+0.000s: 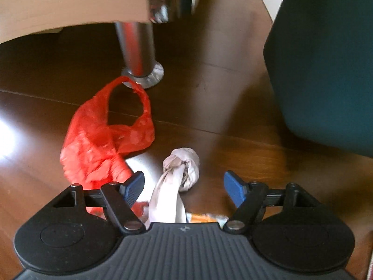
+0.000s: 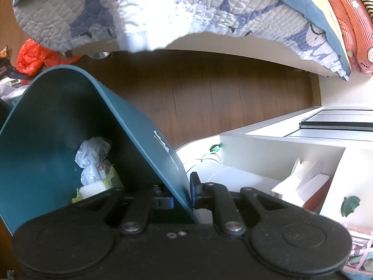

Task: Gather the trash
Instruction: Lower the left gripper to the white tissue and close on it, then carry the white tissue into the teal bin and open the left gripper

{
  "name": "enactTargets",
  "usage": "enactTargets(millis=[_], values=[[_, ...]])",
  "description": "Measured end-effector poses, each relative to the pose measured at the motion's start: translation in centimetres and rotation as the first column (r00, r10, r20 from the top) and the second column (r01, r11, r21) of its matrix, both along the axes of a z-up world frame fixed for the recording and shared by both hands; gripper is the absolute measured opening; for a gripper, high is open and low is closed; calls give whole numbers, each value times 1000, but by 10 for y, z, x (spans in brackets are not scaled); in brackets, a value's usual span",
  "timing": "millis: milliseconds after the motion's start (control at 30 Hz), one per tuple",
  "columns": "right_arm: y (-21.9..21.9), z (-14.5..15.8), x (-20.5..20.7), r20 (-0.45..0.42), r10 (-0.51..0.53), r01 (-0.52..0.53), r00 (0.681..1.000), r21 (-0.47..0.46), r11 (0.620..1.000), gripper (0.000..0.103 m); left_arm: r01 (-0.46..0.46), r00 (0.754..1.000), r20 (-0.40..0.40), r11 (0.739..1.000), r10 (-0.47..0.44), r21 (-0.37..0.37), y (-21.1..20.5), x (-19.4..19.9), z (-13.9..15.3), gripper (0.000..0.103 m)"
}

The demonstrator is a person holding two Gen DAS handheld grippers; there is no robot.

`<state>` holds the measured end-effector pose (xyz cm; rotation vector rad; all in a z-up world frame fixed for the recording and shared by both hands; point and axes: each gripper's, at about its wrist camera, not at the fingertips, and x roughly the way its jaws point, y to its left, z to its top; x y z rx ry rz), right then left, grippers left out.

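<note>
A knotted grey plastic bag (image 1: 180, 172) lies on the brown wood floor, between the blue fingers of my left gripper (image 1: 185, 184), which stands open just above it without touching. A crumpled red plastic bag (image 1: 102, 137) lies to its left, partly behind the left finger. An orange wrapper (image 1: 201, 217) peeks out near the gripper body. In the right wrist view my right gripper (image 2: 184, 192) is shut on the rim of a teal bin (image 2: 46, 121), tilted, with crumpled white paper (image 2: 93, 156) and other scraps inside. The teal bin (image 1: 326, 58) also shows at the right of the left wrist view.
A chrome table leg (image 1: 137, 46) with a round foot stands just behind the red bag, under a beige tabletop (image 1: 70, 4). A quilted blanket (image 2: 163, 11) hangs over a bed edge. White shelving (image 2: 291, 158) with boxes stands at the right. More red plastic (image 2: 32, 58) lies beyond the bin.
</note>
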<state>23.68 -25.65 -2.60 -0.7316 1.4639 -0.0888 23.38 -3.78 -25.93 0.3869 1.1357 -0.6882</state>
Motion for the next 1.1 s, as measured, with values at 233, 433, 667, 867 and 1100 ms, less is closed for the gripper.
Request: enactTargets(millis=[233, 433, 667, 867, 1100], values=[[4, -1, 9, -21, -5, 5, 1000, -12, 1000, 13, -36, 998, -59, 999, 37, 18, -15, 17, -29, 74], [2, 0, 9, -31, -27, 26, 999, -12, 1000, 13, -46, 997, -57, 998, 49, 51, -19, 22, -42, 57], [1, -1, 10, -43, -33, 32, 999, -17, 999, 13, -65, 997, -38, 995, 68, 70, -20, 19, -43, 33], [-8, 2, 6, -39, -80, 81, 996, 17, 997, 13, -122, 991, -60, 992, 123, 21, -9, 16, -27, 33], [-11, 0, -11, -58, -65, 65, 996, 1, 998, 10, -118, 993, -24, 992, 117, -45, 6, -6, 19, 33]])
